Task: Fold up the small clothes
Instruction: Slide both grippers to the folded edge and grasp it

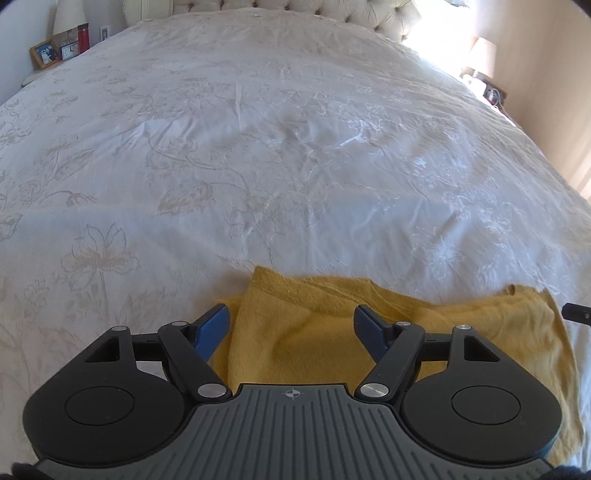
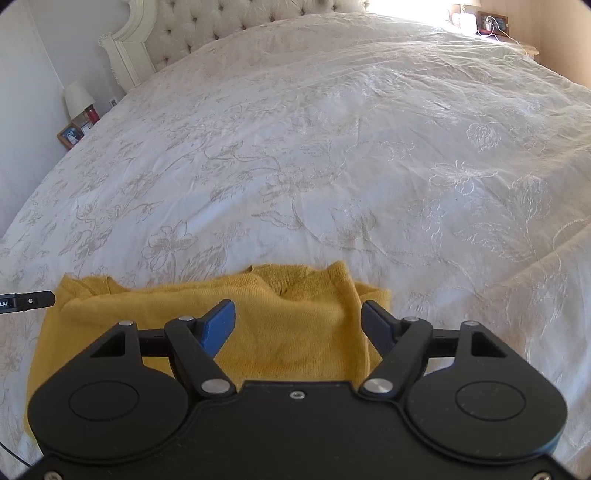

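Observation:
A mustard-yellow knitted garment (image 1: 317, 332) lies partly folded on the white bedspread (image 1: 280, 147), near the bed's front edge. In the left wrist view my left gripper (image 1: 291, 325) hovers over the garment's left part with its blue-padded jaws wide apart and nothing between them. The same garment (image 2: 295, 325) shows in the right wrist view, where my right gripper (image 2: 299, 323) stands open above its right part, gripping nothing. A dark tip of the other gripper pokes in at the edge of each view. The garment's near edge is hidden by the gripper bodies.
The embroidered floral bedspread (image 2: 332, 166) stretches to a tufted headboard (image 2: 229, 26). A nightstand at the far left holds a lamp (image 1: 68, 16), a red bottle (image 1: 83, 37) and a framed photo (image 1: 44, 53). Another lamp (image 1: 484, 55) stands at the far right.

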The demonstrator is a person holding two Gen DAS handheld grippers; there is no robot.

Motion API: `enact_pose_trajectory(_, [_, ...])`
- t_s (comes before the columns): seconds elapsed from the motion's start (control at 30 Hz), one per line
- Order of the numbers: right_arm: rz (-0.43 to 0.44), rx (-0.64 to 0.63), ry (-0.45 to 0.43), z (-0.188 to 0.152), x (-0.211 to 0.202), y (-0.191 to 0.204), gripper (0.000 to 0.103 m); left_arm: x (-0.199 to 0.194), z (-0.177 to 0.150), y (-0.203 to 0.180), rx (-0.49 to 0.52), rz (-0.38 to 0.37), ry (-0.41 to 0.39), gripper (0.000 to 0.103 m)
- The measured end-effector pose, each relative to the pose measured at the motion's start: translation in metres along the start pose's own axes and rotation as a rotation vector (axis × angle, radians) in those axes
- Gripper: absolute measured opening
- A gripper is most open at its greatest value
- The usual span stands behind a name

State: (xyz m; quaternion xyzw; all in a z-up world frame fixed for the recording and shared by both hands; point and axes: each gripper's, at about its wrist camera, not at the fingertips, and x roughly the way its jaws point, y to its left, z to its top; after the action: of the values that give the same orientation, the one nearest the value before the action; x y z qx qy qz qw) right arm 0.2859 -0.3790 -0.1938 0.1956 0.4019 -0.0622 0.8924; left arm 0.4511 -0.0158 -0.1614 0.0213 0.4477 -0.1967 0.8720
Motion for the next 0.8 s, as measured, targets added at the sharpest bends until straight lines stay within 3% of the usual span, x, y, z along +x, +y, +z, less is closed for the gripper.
enact_pose_trajectory(0.1, [-0.009, -0.014, 0.022, 0.010, 0.015, -0.006, 0.063, 0.015, 0.011, 0.006, 0.009, 0.000, 0.029, 0.073])
enact_pose_trajectory(0.27, [-0.010, -0.048, 0.062, 0.015, 0.031, -0.009, 0.061, 0.033, 0.017, 0.005, 0.074, -0.023, 0.084, 0.071])
enact_pose_trajectory(0.33, [-0.011, -0.061, 0.076, 0.014, 0.035, -0.009, 0.061, 0.034, 0.016, -0.002, 0.133, -0.038, 0.079, 0.064])
enact_pose_trajectory(0.47, [-0.008, -0.081, 0.096, 0.011, 0.040, -0.009, 0.060, 0.037, 0.010, -0.014, 0.235, -0.039, 0.082, 0.035])
enact_pose_trajectory(0.5, [-0.006, -0.093, 0.097, 0.011, 0.040, -0.008, 0.053, 0.037, 0.009, -0.016, 0.250, -0.043, 0.077, 0.020])
enact_pose_trajectory(0.53, [-0.009, -0.105, 0.095, 0.011, 0.040, -0.007, 0.046, 0.036, 0.007, -0.017, 0.262, -0.036, 0.068, 0.012])
enact_pose_trajectory(0.57, [-0.018, -0.118, 0.088, 0.010, 0.039, -0.006, 0.025, 0.035, 0.006, -0.018, 0.267, -0.029, 0.053, 0.011])
enact_pose_trajectory(0.6, [-0.029, -0.134, 0.080, 0.010, 0.037, -0.003, 0.011, 0.031, 0.004, -0.018, 0.265, -0.030, 0.033, 0.006])
enact_pose_trajectory(0.67, [-0.017, -0.143, 0.045, 0.009, 0.028, -0.001, 0.011, 0.022, 0.002, -0.018, 0.246, -0.017, -0.004, 0.006])
enact_pose_trajectory(0.8, [-0.004, -0.127, -0.077, 0.009, -0.010, 0.003, 0.011, -0.021, -0.011, -0.018, 0.216, 0.027, -0.184, 0.006])
